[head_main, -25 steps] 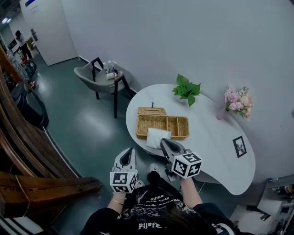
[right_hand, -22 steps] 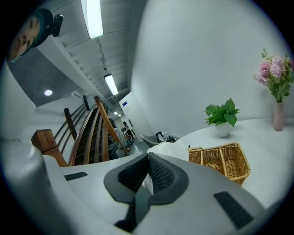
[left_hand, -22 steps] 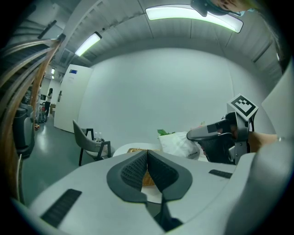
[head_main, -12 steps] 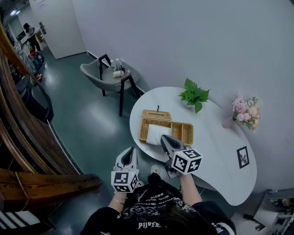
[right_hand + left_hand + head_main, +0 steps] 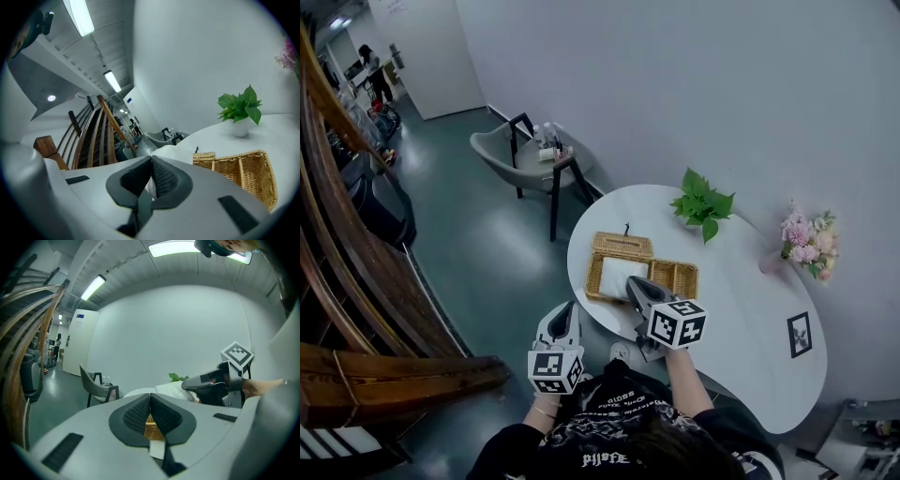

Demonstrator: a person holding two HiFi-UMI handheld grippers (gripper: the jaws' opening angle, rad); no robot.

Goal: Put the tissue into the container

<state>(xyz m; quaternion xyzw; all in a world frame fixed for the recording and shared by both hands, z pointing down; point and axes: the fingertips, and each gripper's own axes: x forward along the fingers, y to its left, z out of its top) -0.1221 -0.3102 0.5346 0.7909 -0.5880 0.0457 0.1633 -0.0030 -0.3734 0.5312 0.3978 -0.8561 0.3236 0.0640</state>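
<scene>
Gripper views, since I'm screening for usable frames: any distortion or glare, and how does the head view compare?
Left gripper view: strong fisheye bend, dark corners, ceiling light blown out. Right gripper view: same bend, wicker basket sharp. Head view: even light, little glare, no blur.

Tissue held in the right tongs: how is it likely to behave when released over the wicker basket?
Probably floppy: the tissue bulges in a soft, rounded fold beyond the shut right tongs, not as a flat stiff sheet. Likely very light for its size, so it may settle unevenly or drape over a wall of the wicker basket rather than drop straight.
</scene>
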